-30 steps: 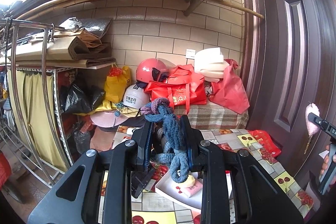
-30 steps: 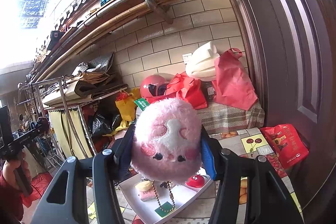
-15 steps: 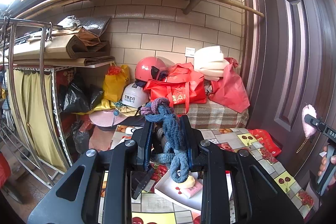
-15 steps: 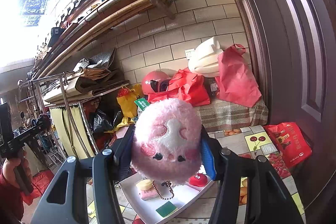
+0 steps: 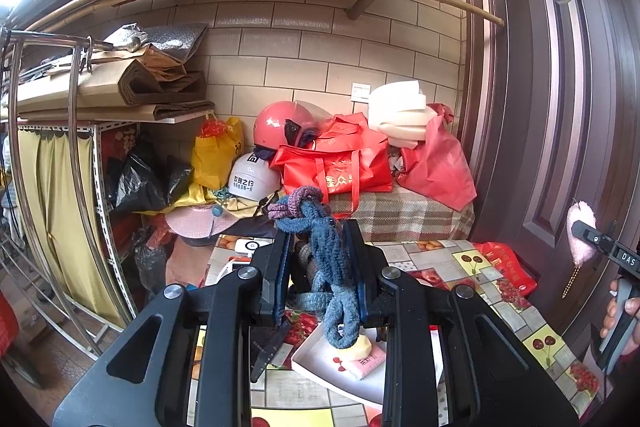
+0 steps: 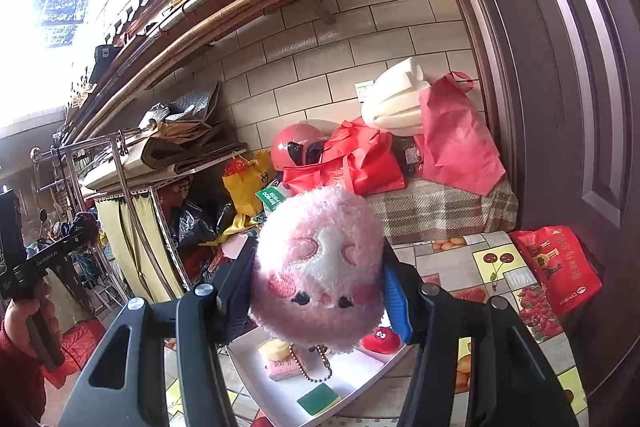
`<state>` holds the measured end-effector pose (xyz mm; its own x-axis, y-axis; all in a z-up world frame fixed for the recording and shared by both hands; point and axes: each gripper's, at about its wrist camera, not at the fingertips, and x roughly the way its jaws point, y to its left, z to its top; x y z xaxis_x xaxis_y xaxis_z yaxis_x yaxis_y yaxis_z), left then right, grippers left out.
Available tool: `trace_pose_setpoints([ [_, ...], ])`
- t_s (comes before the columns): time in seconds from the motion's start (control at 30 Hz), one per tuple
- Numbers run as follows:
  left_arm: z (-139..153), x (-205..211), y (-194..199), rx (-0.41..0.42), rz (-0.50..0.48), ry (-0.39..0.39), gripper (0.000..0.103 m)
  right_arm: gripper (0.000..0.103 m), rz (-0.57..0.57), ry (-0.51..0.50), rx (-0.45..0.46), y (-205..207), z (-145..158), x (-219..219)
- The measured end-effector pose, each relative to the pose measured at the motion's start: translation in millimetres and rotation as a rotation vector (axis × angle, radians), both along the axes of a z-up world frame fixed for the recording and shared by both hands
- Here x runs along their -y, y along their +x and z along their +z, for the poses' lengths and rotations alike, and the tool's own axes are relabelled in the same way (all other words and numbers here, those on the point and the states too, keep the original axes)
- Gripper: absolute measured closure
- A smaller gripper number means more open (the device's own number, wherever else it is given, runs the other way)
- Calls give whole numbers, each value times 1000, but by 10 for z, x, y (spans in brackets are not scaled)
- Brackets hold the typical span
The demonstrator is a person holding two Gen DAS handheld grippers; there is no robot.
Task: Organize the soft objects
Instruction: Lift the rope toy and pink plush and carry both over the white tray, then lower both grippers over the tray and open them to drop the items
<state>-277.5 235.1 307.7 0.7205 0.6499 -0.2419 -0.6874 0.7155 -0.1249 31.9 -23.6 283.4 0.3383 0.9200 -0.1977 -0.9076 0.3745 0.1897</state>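
Left wrist view shows the left gripper [image 5: 320, 267] with its jaws clenched on a blue knitted rope toy [image 5: 332, 267], whose purple loop sticks up above the fingertips while its tail dangles down toward a white tray [image 5: 320, 367] on the desk [image 5: 440, 259]. Right wrist view shows the right gripper [image 6: 320, 279] with its jaws clamped on either side of a pink plush ball [image 6: 320, 267] with a stitched face; its bead chain hangs below, over the same white tray [image 6: 360, 367].

Both toys are held in the air above the desk, not resting on anything.

As for progress, the tray already holds several small soft things: a yellow sponge piece [image 6: 274, 349], a pink packet [image 6: 284, 367], a red plush [image 6: 380, 339] at the far right edge and a green sponge [image 6: 318, 397] at the near edge. That suggests the sorting is well under way. What is left, judging from this, is to lower the two held toys into the tray and let them go. Whether other soft items wait elsewhere on the desk, I cannot tell; the grippers hide much of it.
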Motion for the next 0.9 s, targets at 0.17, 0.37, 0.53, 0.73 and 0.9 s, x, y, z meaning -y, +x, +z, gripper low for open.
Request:
trace_pose_setpoints([
  [0.17, -30, -47, 64, -7, -5, -8, 79, 47, 8, -11, -7, 47, -39, -80],
  [0.37, -69, -117, 156, -17, -14, -18, 79, 47, 21, -26, -20, 93, -102, -191],
  [0.53, -94, -192, 261, -28, -20, -28, 79, 47, 38, -45, -30, 150, -156, -342],
  [0.73, -132, -291, 427, -39, -38, -39, 79, 47, 61, -70, -48, 192, -246, -542],
  [0.9, -173, -370, 630, -46, -75, -49, 79, 47, 79, -96, -67, 260, -340, -710],
])
